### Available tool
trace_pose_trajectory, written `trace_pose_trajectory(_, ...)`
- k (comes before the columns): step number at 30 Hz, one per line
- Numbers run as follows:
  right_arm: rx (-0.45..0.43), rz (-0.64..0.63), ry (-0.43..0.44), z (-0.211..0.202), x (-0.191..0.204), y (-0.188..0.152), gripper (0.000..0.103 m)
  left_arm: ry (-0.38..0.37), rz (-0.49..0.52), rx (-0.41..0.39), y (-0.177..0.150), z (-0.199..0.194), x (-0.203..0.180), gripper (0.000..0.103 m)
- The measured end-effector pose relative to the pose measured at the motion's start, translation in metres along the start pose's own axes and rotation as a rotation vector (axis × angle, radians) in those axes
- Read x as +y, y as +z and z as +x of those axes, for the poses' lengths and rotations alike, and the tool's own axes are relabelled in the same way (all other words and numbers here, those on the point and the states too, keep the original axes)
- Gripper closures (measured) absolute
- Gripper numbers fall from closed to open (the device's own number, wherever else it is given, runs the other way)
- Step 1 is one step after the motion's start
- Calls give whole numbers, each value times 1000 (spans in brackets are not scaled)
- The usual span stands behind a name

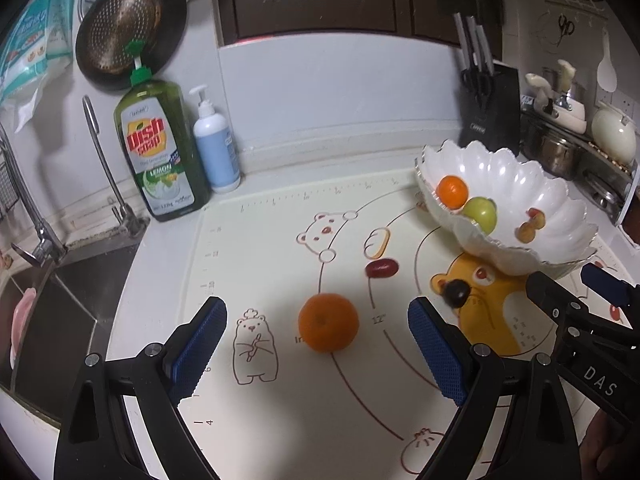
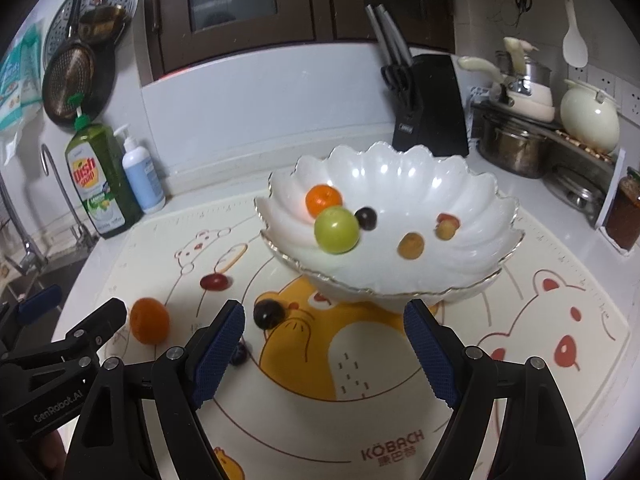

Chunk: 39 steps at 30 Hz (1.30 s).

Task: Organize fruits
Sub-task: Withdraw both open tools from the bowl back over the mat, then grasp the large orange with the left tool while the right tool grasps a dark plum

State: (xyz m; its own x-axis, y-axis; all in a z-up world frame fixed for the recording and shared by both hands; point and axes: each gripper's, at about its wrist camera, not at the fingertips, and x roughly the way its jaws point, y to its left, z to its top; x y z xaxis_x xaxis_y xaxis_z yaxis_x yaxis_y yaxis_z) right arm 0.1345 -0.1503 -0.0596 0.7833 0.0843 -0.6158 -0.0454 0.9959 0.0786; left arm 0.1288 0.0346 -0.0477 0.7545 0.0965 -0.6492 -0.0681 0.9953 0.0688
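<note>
1. The left tongs [image 1: 318, 354] are held wide open and nothing is gripped; an orange [image 1: 328, 323] lies on the mat [image 1: 280, 420] between and just beyond the blue pads.
2. The right tongs [image 2: 324, 354] are also spread wide and empty, pointed at the near rim of the white bowl [image 2: 472, 200].
3. Loose fruit is still seen on the mat: the orange to the left, a red grape [image 2: 215, 282] farther back, a dark grape [image 2: 269, 313] near the bowl's foot, and a small dark fruit [image 2: 239, 354] half hidden behind the right tongs' left pad.
4. In the bowl, a second orange [image 2: 323, 199], a green fruit [image 2: 336, 229], a dark grape [image 2: 365, 218] and a few small yellowish fruits are already gathered. The task is judged part done.
5. Risks from here:
   - The orange is round, so it could be rolled away towards the sink [image 1: 60, 320] at the left if only one pad is brought against it.
   - The grapes are soft and small; they could be crushed by a hard squeeze or squirted out sideways.
   - The bowl's thin scalloped rim could be struck by the right tongs, and the bowl tipped or pushed across the desk.
   - The two tongs are close together, so a collision is possible if both are moved towards the same fruit.
</note>
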Motion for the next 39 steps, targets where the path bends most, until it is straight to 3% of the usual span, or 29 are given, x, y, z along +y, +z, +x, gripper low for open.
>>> trace_pose_trajectory(25,91,-13,14,40,9,-12,21,-23,-6,89,-11,50,-3,11)
trace_pose_trajectory(39,144,-22,53,68,25,-5,24,-20,-3,134,-13,69,-1,31)
